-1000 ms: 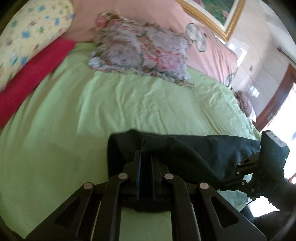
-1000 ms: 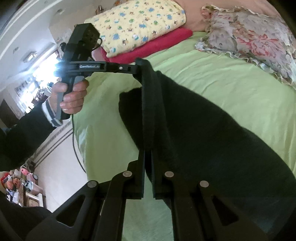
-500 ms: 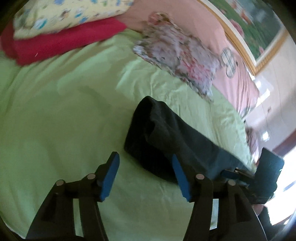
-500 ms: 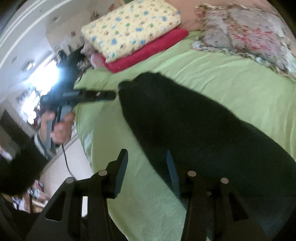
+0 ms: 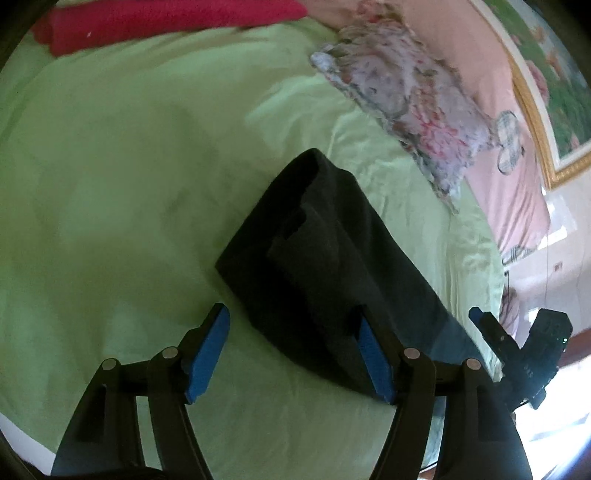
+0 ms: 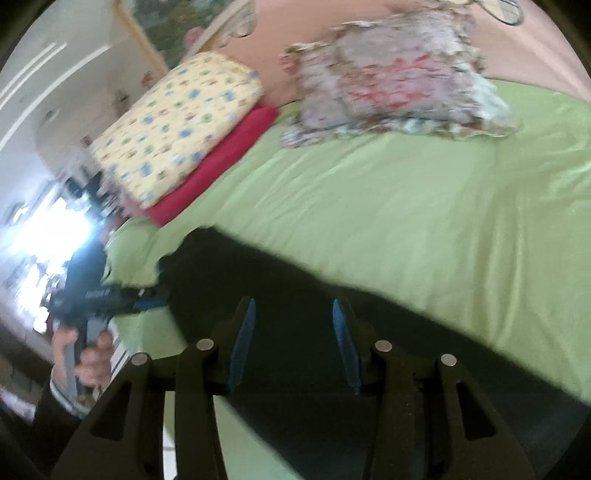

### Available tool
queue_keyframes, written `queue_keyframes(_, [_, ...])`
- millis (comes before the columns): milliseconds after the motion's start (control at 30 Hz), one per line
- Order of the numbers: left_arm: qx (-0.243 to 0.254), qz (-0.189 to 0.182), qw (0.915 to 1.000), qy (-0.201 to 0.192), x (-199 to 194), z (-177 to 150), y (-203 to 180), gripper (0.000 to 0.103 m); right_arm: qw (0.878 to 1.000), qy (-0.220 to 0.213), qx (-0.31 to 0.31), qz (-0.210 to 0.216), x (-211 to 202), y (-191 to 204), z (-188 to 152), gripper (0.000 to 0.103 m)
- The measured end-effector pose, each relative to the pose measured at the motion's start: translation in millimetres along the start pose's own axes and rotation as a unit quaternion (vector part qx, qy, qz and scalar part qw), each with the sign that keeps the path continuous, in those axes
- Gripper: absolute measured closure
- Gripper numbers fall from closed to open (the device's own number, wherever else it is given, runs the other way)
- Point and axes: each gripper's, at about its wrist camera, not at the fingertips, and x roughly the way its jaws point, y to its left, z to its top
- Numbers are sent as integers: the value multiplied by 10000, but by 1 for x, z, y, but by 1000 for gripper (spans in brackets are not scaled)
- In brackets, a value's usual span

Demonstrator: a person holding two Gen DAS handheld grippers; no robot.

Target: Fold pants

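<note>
Dark pants lay folded on the green bed. The left gripper hovered over them, jaws opening, gripping nothing. The right gripper hung above the pants too, jaws apart and empty.

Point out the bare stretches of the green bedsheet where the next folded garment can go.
The widest free patch of green bedsheet lies between the black pants and the red folded blanket. A narrower strip runs between the pants and the floral ruffled pillow. It is crowded near the bed's edge, where the left gripper, its jaws opening, straddles the pants' edge.
</note>
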Motion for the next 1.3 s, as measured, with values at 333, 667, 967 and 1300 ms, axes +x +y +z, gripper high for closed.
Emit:
queue_keyframes(333, [-49,87,9993,-359,17,-1,-3,38,9944,942,339,-339,67,-41,37,58])
queue_keyframes(667, [751,-19,9913,-1083,-6,-11,-14,84,9832,1577,-794,-461,85,-3,10,88])
queue_keyframes(967, [1093,381,9831,-1421,-43,-13,7,85,9894,571,-1123,-718,74,38,29,94])
queue_keyframes(1300, [983,983,9792,-1475,-61,-20,27,46,9955,344,-603,-640,63,36,10,65])
